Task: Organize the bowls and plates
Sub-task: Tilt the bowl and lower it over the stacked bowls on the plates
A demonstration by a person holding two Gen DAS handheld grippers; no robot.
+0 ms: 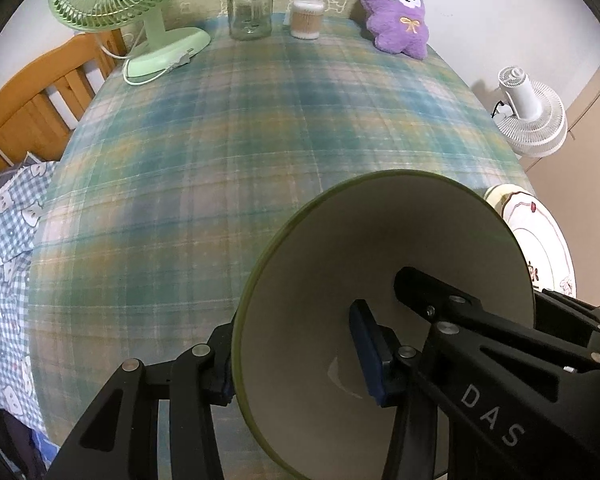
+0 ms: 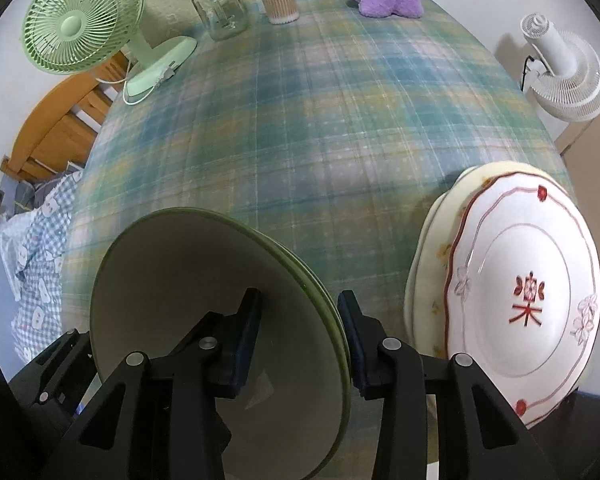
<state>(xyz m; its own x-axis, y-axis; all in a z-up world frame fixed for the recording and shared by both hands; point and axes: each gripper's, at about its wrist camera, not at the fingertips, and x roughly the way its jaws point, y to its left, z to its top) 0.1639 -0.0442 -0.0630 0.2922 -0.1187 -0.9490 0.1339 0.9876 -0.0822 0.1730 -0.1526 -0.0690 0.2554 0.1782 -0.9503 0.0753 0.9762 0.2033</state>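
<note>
A green bowl (image 1: 320, 264) is gripped at opposite rims by the left gripper (image 1: 296, 364) and right gripper (image 2: 300, 344), both clenched on it, above the tablecloth (image 2: 300, 140), just left of the stacked plates (image 2: 532, 280).

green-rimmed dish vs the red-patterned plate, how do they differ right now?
The green-rimmed dish is plain cream inside; the red-patterned plate is white with red trim and a red centre motif. The dish has a smooth round edge; the plate's edge is scalloped. The dish is gripped at its rim by both the left gripper and the right gripper; the plate lies ungripped on a pale yellow plate. Both are round tableware at the table's near edge.
</note>
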